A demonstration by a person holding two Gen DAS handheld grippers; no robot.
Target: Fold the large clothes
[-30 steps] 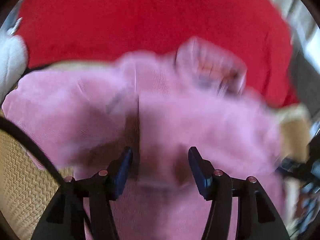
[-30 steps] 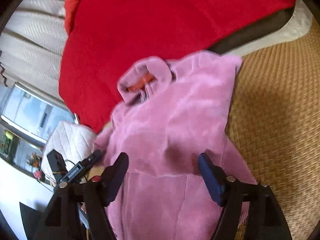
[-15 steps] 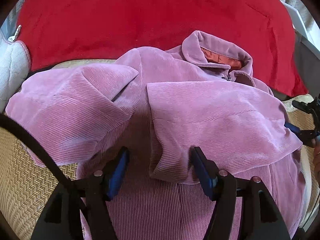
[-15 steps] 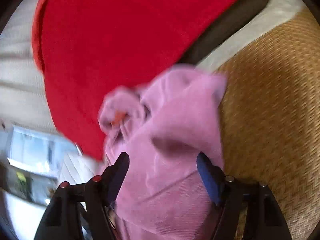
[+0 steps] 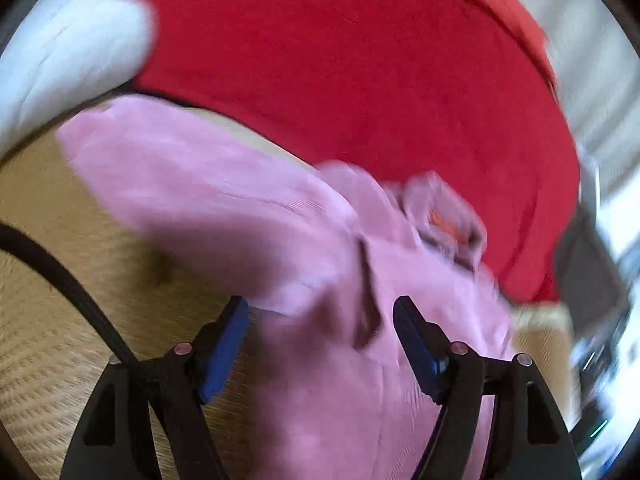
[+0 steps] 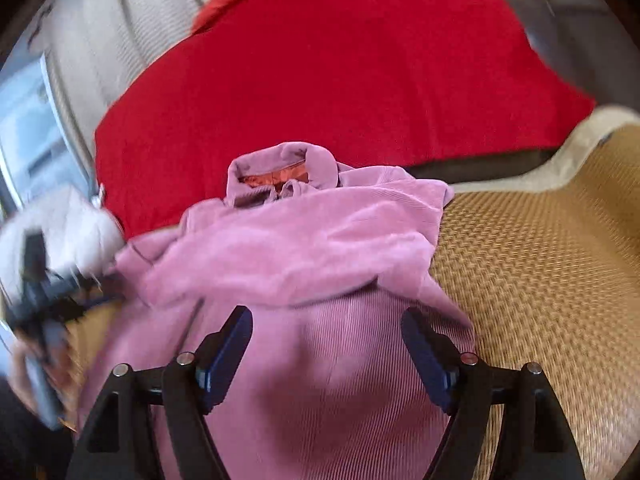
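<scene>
Left gripper (image 5: 320,332) wide apart, empty, over blurred pink jacket (image 5: 248,216) at frame centre. Right gripper (image 6: 326,340) wide apart, empty, seemingly just above jacket (image 6: 320,248) on woven mat (image 6: 540,280).

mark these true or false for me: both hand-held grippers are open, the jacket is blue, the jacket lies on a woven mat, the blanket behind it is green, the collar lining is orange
1. Both hand-held grippers are open: true. The left hand-held gripper and the right hand-held gripper each show a wide gap, with nothing clamped.
2. The jacket is blue: false. The jacket is pink corduroy.
3. The jacket lies on a woven mat: true. The tan mat shows beside it.
4. The blanket behind it is green: false. The blanket is red.
5. The collar lining is orange: true, seen inside the collar.
</scene>
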